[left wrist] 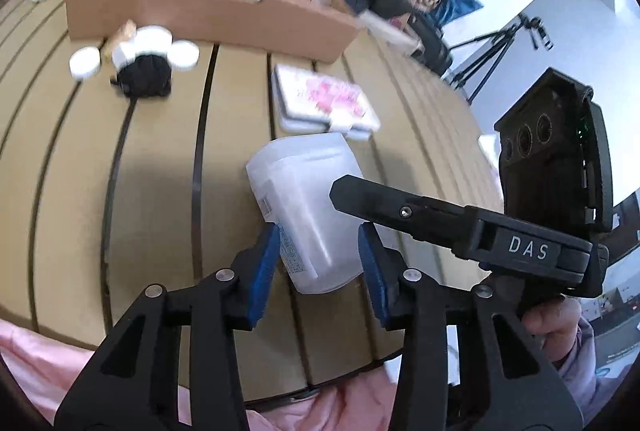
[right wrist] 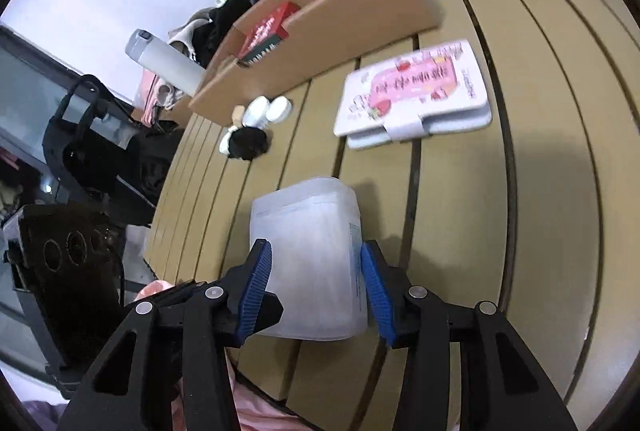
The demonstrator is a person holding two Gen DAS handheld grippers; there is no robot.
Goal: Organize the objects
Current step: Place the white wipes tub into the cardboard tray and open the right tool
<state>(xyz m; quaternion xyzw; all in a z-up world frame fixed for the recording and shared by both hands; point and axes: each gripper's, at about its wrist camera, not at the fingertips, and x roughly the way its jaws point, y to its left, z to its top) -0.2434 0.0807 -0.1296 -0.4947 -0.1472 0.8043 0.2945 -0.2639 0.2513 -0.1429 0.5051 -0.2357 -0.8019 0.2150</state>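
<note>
Blue-padded jaws of the left gripper (left wrist: 318,267) stand apart on either side of a translucent plastic container (left wrist: 308,207), which lies on its side on the slatted tabletop (left wrist: 160,167); whether the pads touch its walls cannot be told from the left wrist view. In the right wrist view the right gripper (right wrist: 316,287) straddles the same container (right wrist: 308,259) from its own side, jaws held wide with the pads just beside the walls; contact again cannot be confirmed. From the left wrist view the right gripper's body (left wrist: 464,227) crosses just over the container's near right corner. Beyond the container, toward the far edge of the tabletop, lies a flat white packet with pink print (right wrist: 416,91). Left of that packet sits a cluster of small white jars (right wrist: 268,111) with a black bundle (right wrist: 248,145) touching them. Behind all of these stands an open cardboard box (right wrist: 320,39) holding a red packet (right wrist: 268,27). A grey flask (right wrist: 164,61) stands beyond the box's left end.
</note>
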